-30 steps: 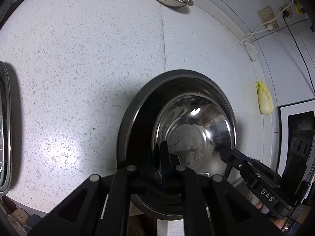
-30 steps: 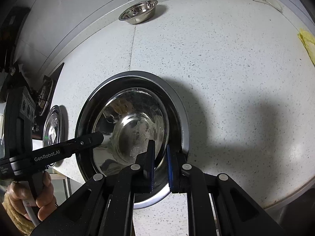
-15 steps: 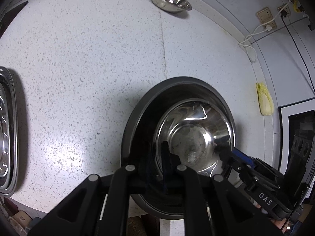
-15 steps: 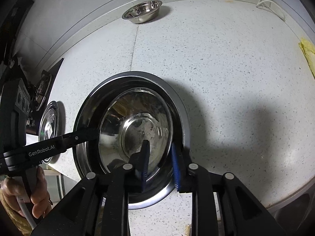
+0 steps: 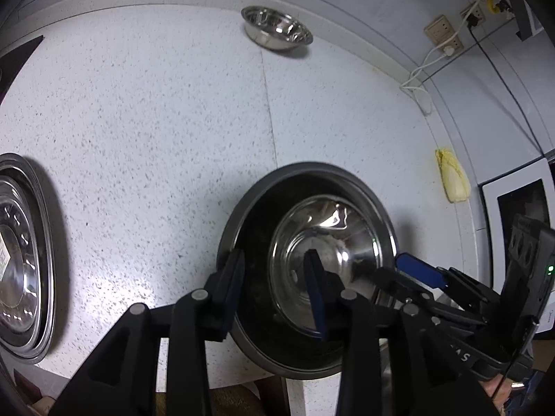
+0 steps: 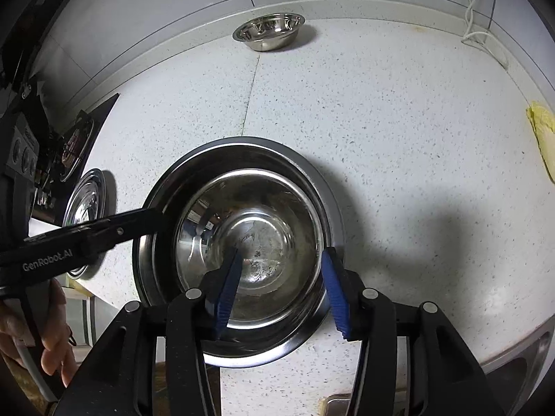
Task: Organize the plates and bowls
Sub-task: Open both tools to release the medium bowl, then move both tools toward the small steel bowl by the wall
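Observation:
A small steel bowl (image 5: 326,242) (image 6: 256,242) sits nested inside a larger steel bowl (image 5: 253,235) (image 6: 326,187) at the near edge of the speckled counter. My left gripper (image 5: 274,287) is open, its fingers straddling the large bowl's left rim. My right gripper (image 6: 281,284) is open, its fingers straddling the bowls' right rim. Another small steel bowl (image 5: 276,32) (image 6: 269,30) stands at the back by the wall. Steel plates (image 5: 20,253) (image 6: 83,208) lie stacked at the left.
A yellow cloth (image 5: 452,178) (image 6: 543,135) lies at the counter's right side. Wall sockets with white cables (image 5: 440,38) are at the back right. A stove (image 6: 69,142) is at the far left. The counter's front edge is just below the bowls.
Both grippers have opened and let go of the bowls' rims. The nested bowls now rest on the counter, and both views have pulled back a little.

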### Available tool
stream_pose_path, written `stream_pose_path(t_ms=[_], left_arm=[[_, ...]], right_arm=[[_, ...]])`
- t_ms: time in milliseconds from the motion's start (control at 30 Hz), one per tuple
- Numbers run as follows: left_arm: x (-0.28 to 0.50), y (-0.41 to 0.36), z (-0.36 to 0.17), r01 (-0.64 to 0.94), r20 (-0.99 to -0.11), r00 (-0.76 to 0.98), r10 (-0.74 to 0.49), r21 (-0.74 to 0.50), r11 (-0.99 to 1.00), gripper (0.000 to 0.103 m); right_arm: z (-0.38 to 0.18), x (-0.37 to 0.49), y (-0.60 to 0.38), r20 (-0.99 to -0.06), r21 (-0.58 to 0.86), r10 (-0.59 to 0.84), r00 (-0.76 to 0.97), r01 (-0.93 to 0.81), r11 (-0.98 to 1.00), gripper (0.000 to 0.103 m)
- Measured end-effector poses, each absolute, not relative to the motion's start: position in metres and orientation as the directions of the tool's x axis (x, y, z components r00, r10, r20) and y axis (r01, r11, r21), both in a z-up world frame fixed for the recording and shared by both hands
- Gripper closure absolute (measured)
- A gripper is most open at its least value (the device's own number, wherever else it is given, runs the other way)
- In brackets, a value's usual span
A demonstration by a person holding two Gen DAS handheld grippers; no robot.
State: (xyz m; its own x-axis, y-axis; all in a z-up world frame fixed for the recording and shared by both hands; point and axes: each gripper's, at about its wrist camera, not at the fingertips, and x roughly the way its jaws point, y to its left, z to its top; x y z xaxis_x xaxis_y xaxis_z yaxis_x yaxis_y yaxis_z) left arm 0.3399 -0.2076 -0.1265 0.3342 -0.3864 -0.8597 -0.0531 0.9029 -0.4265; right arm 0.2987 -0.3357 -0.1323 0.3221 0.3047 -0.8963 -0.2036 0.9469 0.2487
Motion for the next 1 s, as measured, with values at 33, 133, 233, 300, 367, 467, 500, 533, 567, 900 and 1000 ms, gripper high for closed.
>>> stream_pose_path(t_ms=[33,133,233,300,367,467,500,533,567,900,1000], left_arm=[[0.340,-0.208,-0.124,-0.048,-0.856,0.342,-0.388,-0.428,0.902,0.068],[0.341,-0.205,-0.116,-0.036,-0.851,0.366,-0.376,-0.417,0.908,0.065],[0.347,-0.197,-0.110,-0.042,-0.849,0.377,-0.371,-0.416,0.909,0.059],[0.355,-0.192,-0.108,-0.050,-0.852,0.383,-0.358,-0.407,0.912,0.057],[0.363,-0.185,-0.107,-0.058,-0.859,0.378,-0.346,-0.395,0.917,0.057],[0.381,-0.174,-0.108,-0.077,-0.864,0.367,-0.344,-0.396,0.915,0.057],[0.388,-0.170,-0.108,-0.081,-0.866,0.365,-0.343,-0.397,0.914,0.056],[0.396,-0.165,-0.108,-0.087,-0.867,0.362,-0.343,-0.398,0.913,0.056],[0.403,-0.162,-0.107,-0.094,-0.868,0.360,-0.342,-0.399,0.912,0.056],[0.512,-0.132,-0.103,-0.136,-0.867,0.371,-0.332,-0.404,0.904,0.055],[0.551,-0.129,-0.109,-0.140,-0.866,0.370,-0.338,-0.412,0.901,0.055]], right_arm=[[-0.131,0.298,-0.337,-0.894,0.249,0.306,0.326,-0.204,0.947,0.060],[-0.125,0.298,-0.341,-0.889,0.246,0.304,0.343,-0.204,0.948,0.060],[-0.119,0.300,-0.347,-0.884,0.241,0.298,0.361,-0.195,0.951,0.053],[-0.113,0.305,-0.354,-0.879,0.241,0.294,0.376,-0.181,0.953,0.049],[-0.107,0.312,-0.361,-0.875,0.238,0.285,0.392,-0.165,0.957,0.044],[-0.097,0.327,-0.370,-0.867,0.239,0.280,0.412,-0.148,0.959,0.038],[-0.093,0.335,-0.373,-0.862,0.249,0.287,0.417,-0.143,0.958,0.036],[-0.089,0.342,-0.376,-0.858,0.261,0.295,0.420,-0.138,0.956,0.033],[-0.087,0.348,-0.378,-0.856,0.268,0.299,0.422,-0.133,0.954,0.031],[-0.073,0.463,-0.364,-0.813,0.429,0.431,0.392,-0.099,0.898,0.021],[-0.087,0.511,-0.352,-0.798,0.485,0.479,0.366,-0.083,0.871,0.018]])
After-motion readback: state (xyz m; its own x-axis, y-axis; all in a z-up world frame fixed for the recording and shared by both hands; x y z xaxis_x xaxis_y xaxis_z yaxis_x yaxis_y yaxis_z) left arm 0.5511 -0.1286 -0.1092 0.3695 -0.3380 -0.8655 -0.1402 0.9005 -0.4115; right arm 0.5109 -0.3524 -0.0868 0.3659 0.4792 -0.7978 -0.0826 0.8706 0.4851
